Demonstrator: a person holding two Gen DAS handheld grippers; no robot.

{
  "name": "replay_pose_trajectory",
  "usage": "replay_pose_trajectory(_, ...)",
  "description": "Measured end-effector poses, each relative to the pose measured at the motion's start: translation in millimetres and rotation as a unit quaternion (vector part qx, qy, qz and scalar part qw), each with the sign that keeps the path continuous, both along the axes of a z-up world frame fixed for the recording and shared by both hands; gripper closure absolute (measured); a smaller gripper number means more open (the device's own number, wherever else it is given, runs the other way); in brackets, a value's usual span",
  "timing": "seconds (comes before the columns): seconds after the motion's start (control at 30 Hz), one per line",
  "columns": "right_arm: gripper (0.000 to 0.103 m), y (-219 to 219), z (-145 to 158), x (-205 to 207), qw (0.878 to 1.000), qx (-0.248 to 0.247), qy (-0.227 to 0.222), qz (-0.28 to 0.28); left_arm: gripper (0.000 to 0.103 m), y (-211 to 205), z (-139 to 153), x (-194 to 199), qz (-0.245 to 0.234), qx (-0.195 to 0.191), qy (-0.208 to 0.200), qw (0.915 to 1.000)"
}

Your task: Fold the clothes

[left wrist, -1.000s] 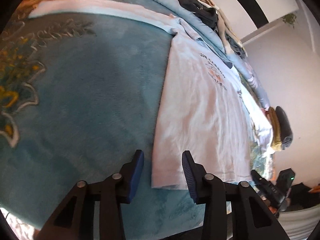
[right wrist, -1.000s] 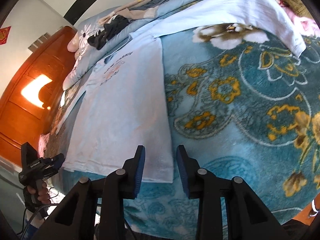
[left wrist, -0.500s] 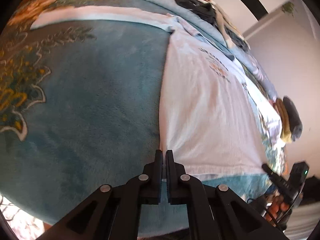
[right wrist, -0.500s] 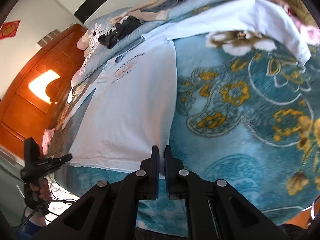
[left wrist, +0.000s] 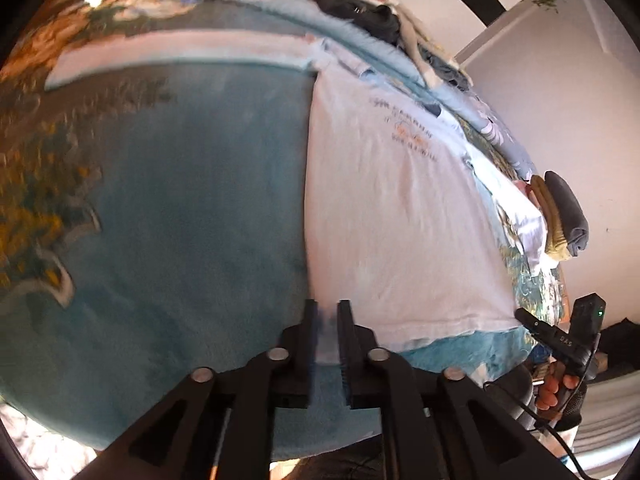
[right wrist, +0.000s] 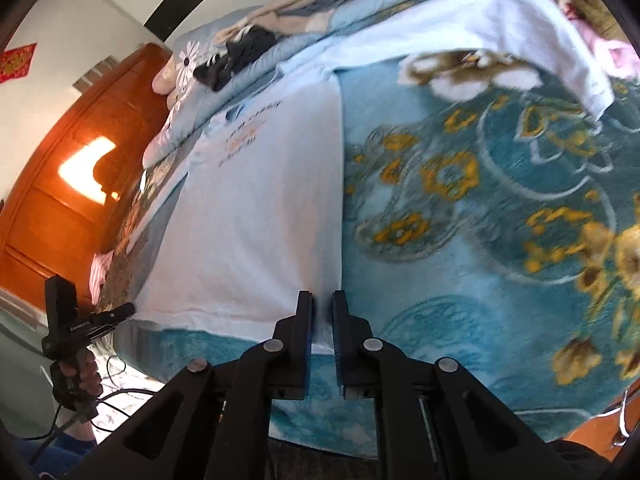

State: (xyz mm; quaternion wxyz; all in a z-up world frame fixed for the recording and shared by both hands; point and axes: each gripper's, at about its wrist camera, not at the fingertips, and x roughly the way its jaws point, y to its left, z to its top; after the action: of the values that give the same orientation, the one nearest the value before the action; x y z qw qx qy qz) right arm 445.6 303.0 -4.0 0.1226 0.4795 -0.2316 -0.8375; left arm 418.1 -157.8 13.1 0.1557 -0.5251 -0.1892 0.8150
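Beyond shirt (left wrist: 384, 216), piled clothes (left wrist: 360, 12)

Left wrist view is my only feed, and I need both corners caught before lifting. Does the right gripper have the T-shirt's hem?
Observer: Yes. The right gripper has the T-shirt hem corner between its pads, though its jaws are opening slightly.
Operator: Which side of the shirt is that?
Observer: The long edge that borders the yellow-flowered part of the blanket.
Operator: What's past the shirt's other side?
Observer: An orange-brown wooden panel catching a bright reflection.
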Motion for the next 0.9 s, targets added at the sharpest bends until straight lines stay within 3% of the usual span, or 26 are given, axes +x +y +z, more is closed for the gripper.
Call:
replay_pose_trajectory(0.17,0.094,12.8,26.0,-37.6,0.999,0.041,0.005,-0.015,0.058,-1.1,30.5,-55.7,-0.005,-0.017,0.054,0.9984)
replay_pose_trajectory(0.3,0.094,-8.6,51.6,-111.6,0.996,0.081,0.026,0.009,0.057,20.7,33.5,-146.0,-0.013,0.001,0.072,0.9974)
replay_pose_trajectory(0.43,0.094,-35.2,64.2,-193.4,0.990,0.124,0.044,0.043,0.057,45.7,25.7,-238.6,-0.022,0.011,0.045,0.9987)
replay_pose_trajectory(0.5,0.084,-42.5,64.3,-231.2,0.988,0.133,0.050,0.055,0.055,56.6,21.0,-274.2,-0.018,0.021,0.032,0.9991)
replay_pose_trajectory(0.57,0.060,-46.5,59.4,-265.4,0.988,0.138,0.047,0.053,0.052,64.4,14.3,-303.8,0.002,0.023,0.005,0.9997)
replay_pose_trajectory(0.67,0.060,-54.1,47.3,-310.7,0.989,0.135,0.020,0.054,0.046,83.6,8.0,-329.4,0.012,-0.011,0.003,0.9999)
replay_pose_trajectory(0.73,0.060,-62.7,40.4,-331.8,0.988,0.141,0.012,0.056,0.045,105.9,5.2,-336.4,0.000,-0.090,0.031,0.9955)
replay_pose_trajectory(0.8,0.060,-78.6,32.5,-346.1,0.989,0.132,0.004,0.073,0.045,121.5,-3.5,-342.2,-0.023,-0.124,0.036,0.9913)
replay_pose_trajectory(0.9,0.060,-97.3,22.5,-360.3,0.984,0.156,-0.007,0.082,0.045,134.0,-17.8,-353.1,-0.029,-0.122,0.014,0.9920)
